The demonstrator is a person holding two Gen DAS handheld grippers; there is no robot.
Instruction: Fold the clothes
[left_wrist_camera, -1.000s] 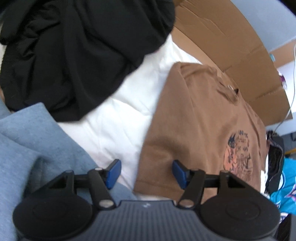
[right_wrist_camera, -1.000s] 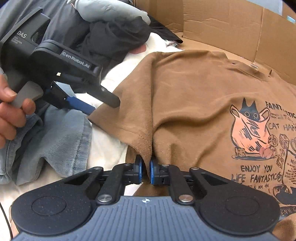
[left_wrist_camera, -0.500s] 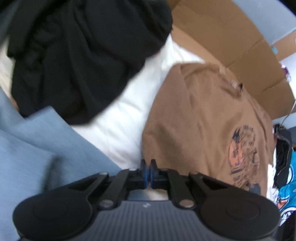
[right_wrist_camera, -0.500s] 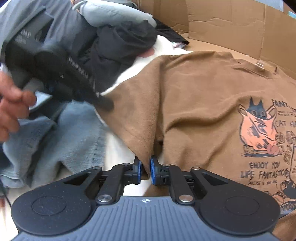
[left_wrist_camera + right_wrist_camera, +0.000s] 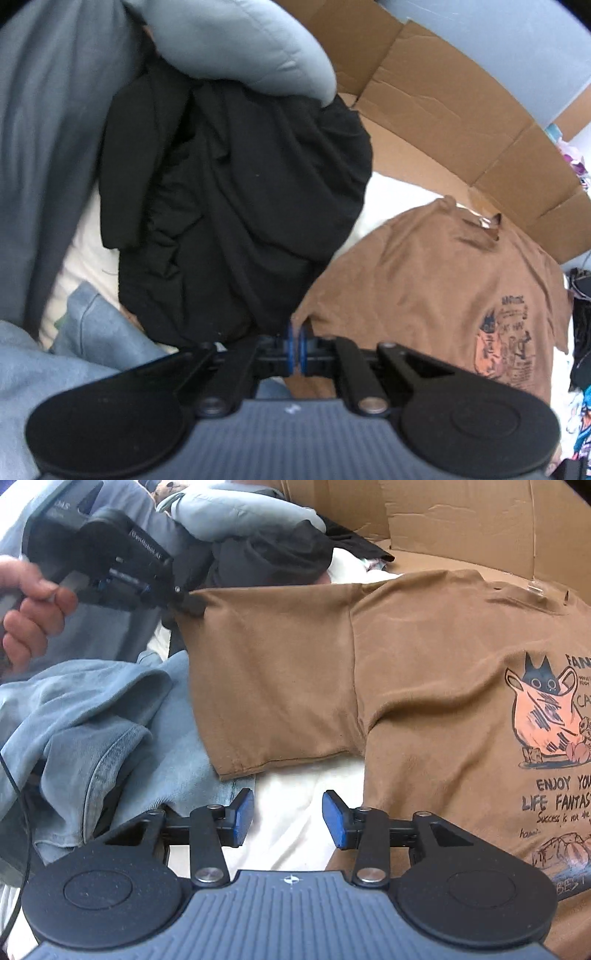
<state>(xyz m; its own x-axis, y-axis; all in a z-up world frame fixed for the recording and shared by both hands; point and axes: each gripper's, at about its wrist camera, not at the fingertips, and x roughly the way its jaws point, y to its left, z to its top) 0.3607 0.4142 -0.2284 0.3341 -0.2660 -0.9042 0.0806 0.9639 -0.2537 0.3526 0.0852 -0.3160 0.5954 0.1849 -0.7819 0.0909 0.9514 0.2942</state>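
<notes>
A brown T-shirt [image 5: 424, 672] with a cat print lies face up on a white sheet [image 5: 295, 794]; its left sleeve is spread out flat toward the left. My left gripper [image 5: 297, 341] is shut on the corner of that sleeve's hem and holds it pulled outward; in the right wrist view the left gripper [image 5: 184, 603] pinches the sleeve's upper corner, held by a hand [image 5: 29, 609]. My right gripper [image 5: 287, 818] is open just below the sleeve, over the white sheet, with nothing between its blue pads.
A black garment [image 5: 240, 221] is heaped beside the T-shirt, under a light grey padded piece [image 5: 240, 48]. Blue denim clothes [image 5: 92, 738] lie to the left. Cardboard walls [image 5: 461, 520] stand behind the T-shirt. More clothing [image 5: 581, 332] lies at the far right.
My left gripper closed on the sleeve's corner and pulled it out to the left. My right gripper let go of the fold at the underarm and opened; the sleeve now lies flat.
</notes>
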